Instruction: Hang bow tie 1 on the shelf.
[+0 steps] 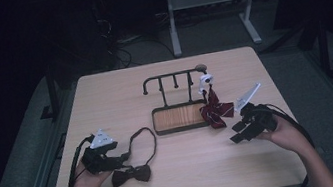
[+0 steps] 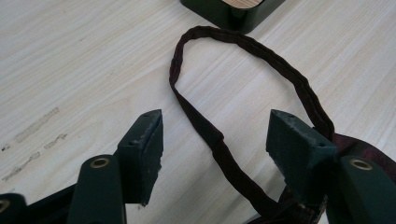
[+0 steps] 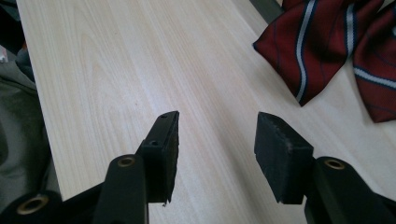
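Observation:
A dark maroon bow tie (image 1: 132, 174) lies near the table's front left, its strap loop (image 1: 143, 143) reaching toward the stand. My left gripper (image 1: 123, 158) hovers open just left of it; in the left gripper view the strap (image 2: 205, 130) runs between the parted jaws (image 2: 215, 140) without being pinched. A red striped bow tie (image 1: 215, 110) hangs from the right end of a black rack (image 1: 172, 76) and drapes over the tray edge. My right gripper (image 1: 236, 132) is open to the right of it, with the red striped bow tie (image 3: 327, 42) ahead of the jaws (image 3: 217, 140).
The rack stands on a black tray with a wooden base (image 1: 178, 118) at mid table. A white clip (image 1: 204, 81) sits near the rack's right end. Cables trail from both grippers. A desk frame (image 1: 212, 10) stands beyond the table's far edge.

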A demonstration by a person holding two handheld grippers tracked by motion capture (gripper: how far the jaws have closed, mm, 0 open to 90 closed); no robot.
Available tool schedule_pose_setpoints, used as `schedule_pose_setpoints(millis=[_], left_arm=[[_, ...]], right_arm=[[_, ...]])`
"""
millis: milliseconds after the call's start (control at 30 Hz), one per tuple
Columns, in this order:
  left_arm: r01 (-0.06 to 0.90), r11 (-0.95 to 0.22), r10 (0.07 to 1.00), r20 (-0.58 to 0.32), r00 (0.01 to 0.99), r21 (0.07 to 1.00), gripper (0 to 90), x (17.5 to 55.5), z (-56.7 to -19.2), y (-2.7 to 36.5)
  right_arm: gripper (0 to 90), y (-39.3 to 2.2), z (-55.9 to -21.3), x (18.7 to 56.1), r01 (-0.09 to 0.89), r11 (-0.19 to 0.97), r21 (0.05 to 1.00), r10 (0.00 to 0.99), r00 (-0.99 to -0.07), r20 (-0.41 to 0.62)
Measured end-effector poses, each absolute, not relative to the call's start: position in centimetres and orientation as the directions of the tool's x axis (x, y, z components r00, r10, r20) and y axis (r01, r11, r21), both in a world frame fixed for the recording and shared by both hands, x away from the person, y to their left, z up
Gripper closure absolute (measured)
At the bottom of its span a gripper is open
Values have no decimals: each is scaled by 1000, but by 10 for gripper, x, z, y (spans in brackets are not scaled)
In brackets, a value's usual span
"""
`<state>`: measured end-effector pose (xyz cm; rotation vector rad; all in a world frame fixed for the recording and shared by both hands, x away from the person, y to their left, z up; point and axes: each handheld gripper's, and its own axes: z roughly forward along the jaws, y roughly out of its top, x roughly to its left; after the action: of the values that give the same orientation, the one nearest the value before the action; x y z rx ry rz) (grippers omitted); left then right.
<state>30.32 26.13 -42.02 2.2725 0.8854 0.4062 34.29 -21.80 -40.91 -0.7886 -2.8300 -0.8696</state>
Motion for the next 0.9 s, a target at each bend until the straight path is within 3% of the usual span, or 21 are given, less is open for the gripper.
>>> schedule_pose_setpoints(millis=[500,900], left_arm=[[472,-621,660,92,746,626,430,326,-404,248],[519,-632,656,40,754,575,433,351,-401,240]], right_arm=[[461,-214,-418,326,470,720,510,439,-878,190],[450,-221,-421,322,484,704,520,454,-870,195]])
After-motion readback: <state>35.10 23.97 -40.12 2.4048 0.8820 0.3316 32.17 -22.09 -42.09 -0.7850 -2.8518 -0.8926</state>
